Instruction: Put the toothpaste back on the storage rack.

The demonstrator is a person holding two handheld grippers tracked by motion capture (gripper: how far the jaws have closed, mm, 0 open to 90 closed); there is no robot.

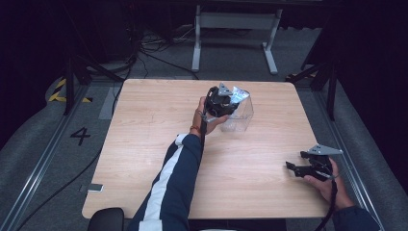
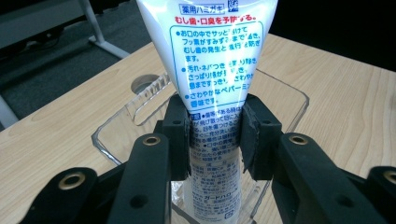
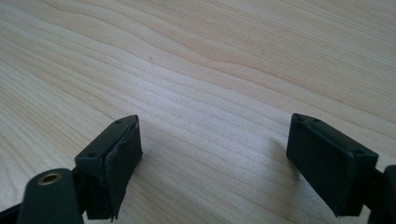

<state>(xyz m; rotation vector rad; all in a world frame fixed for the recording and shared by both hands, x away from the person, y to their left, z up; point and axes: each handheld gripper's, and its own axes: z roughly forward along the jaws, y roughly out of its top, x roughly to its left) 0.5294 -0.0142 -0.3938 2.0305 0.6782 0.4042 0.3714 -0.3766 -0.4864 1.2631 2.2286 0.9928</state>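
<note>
Clamping a white printed plastic toothpaste tube (image 2: 215, 70) between shut jaws of left gripper (image 2: 215, 137), long axis upright, lower end down inside clear plastic rectangular bin (image 2: 116, 135) mid-table. Resting well apart, right gripper (image 3: 212, 154), jaws spread, empty, over bare pale wooden table (image 3: 196, 56).
</note>
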